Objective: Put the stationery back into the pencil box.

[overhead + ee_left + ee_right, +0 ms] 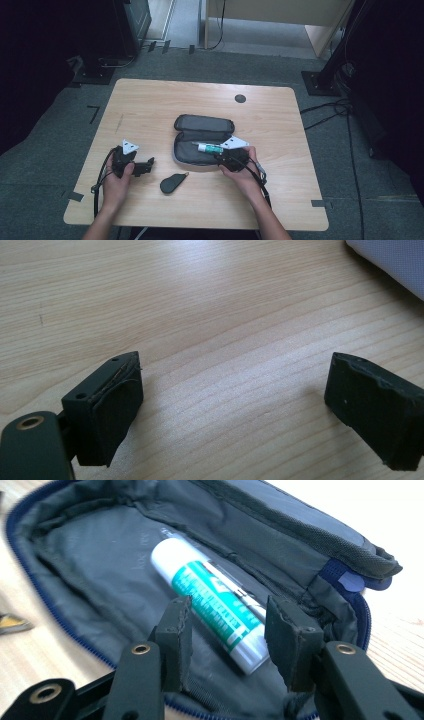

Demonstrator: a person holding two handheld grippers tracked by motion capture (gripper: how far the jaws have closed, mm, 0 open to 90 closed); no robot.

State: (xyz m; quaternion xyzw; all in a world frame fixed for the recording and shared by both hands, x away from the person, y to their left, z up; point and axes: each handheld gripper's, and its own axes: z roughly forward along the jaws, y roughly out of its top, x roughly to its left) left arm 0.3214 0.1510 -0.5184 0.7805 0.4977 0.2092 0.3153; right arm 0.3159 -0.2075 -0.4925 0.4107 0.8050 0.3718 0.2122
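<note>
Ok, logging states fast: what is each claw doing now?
Left claw: open, holding nothing, over the table.
Right claw: open around the tube in the pouch, not gripping.

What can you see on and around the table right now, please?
Table: one, light wood, centre.
Zip case: one, dark grey, lying open mid-table.
Tube: one, white and green, lying inside the case.
Small pouch: one, black, on the table in front of the case.
Round disc: one, dark, far edge of the table.
Left gripper: one, black, jaws wide open over bare wood.
Right gripper: one, black, jaws apart either side of the tube.
</note>
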